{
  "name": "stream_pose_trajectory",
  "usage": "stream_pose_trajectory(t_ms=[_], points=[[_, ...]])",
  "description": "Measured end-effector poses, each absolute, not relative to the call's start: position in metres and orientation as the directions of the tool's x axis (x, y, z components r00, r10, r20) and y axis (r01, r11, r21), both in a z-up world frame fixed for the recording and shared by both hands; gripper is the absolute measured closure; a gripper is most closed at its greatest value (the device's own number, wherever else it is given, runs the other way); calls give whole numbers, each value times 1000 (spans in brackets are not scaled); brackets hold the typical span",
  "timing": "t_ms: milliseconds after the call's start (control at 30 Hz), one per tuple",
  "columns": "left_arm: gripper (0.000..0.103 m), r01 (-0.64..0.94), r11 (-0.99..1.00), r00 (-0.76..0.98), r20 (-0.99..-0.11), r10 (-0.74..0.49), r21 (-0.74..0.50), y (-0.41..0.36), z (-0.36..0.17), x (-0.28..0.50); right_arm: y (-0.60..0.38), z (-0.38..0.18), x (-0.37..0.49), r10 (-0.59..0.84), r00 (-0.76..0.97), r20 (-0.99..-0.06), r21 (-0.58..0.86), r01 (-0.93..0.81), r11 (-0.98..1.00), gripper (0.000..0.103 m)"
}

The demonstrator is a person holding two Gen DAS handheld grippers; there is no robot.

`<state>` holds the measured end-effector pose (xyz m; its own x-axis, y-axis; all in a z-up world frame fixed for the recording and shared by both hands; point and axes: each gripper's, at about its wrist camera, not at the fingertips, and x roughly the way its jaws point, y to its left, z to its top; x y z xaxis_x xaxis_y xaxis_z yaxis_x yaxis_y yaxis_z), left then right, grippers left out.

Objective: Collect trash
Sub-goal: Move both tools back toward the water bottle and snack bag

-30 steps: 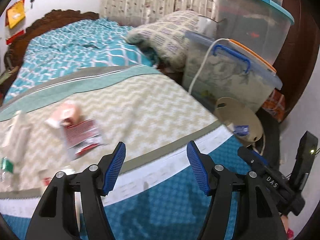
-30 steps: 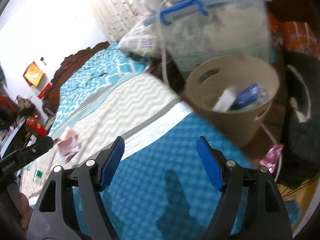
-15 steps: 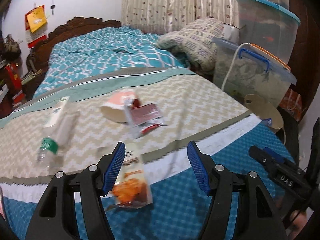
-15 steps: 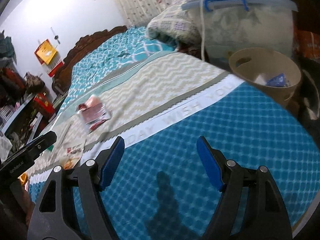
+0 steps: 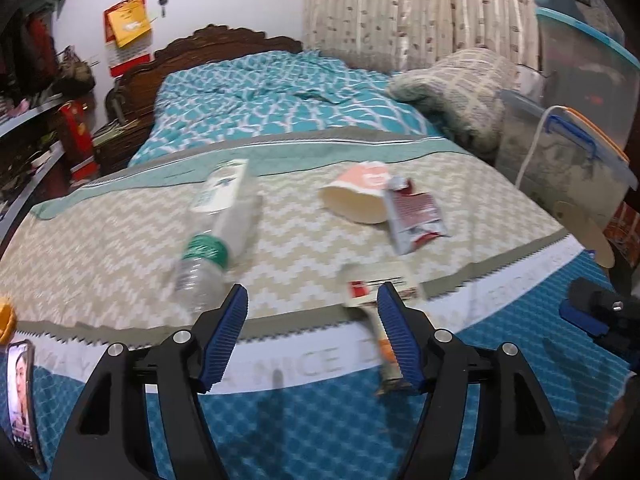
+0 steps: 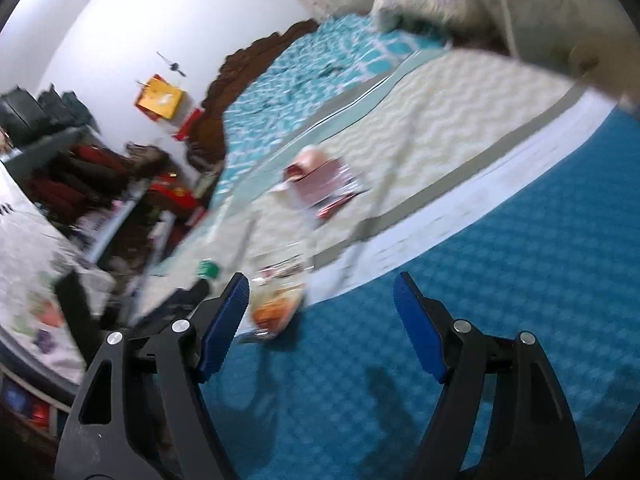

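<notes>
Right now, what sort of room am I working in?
A bedroom, almost certainly. A bed with a carved wooden headboard and a teal patterned bedspread fills the left wrist view, a pillow lies at its side, and curtains hang behind it.

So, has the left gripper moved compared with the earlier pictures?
Yes. The left gripper swung left, away from the storage box, toward the plastic bottle.

black claw [image 5: 312, 336], blue ribbed pads [image 5: 226, 336], silver screws [image 5: 182, 336]
</notes>
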<state>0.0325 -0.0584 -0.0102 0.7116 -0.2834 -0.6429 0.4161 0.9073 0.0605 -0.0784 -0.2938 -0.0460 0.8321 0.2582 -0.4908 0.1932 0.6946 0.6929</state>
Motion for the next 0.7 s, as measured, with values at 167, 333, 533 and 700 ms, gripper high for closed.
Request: stream_pose_trajectory(t_ms=[167,333,533,700], points=[[39,379,922,729,-640,-244,81,-38,-16,41,-273,-52,-67,219,813,-540,642,229,731,27],[38,387,919,721,-647,-249,77,-32,-26,44,-276,-62,-65,81,793,-604,538,332,775,27],[36,397,916,710,-655,-260,66,-33,-32,47,-285,-69,-67,17,777,-629,492,381,783,27],[34,396,916,707,-661,-254,72,-34,-34,49,-275,-67,-62,10,771,-637,447,359,819,18]])
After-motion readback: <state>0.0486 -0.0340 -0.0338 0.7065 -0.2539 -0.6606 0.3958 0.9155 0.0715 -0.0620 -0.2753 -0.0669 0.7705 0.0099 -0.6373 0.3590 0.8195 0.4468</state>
